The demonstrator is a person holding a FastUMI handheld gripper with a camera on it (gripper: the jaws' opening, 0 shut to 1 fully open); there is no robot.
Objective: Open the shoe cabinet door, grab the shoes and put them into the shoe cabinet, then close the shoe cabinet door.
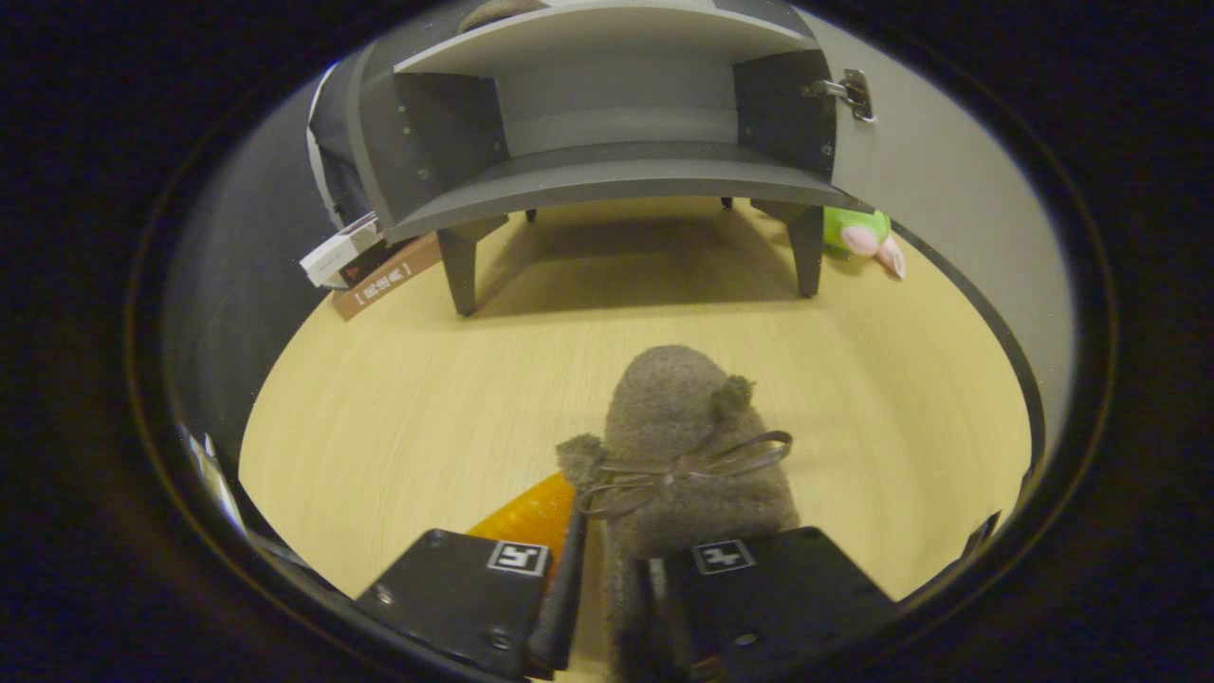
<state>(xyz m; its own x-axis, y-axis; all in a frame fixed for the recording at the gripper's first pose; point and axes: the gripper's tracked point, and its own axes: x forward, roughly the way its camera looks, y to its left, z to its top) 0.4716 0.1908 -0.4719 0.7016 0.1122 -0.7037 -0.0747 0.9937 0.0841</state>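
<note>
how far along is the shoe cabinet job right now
Done: the cabinet door stands open, showing bare shelves inside the shoe cabinet. In hand: the tongs appear closed on the fuzzy grey shoe, its toe pointing at the cabinet across the wooden table. Left: set the shoe on a shelf, then shut the door.

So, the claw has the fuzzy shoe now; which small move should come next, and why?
Probably carry the shoe forward and up toward the lower shelf of the shoe cabinet. The claw appears shut on the shoe's heel end, the door stands open at the right, and the wooden floor between is bare.
</note>
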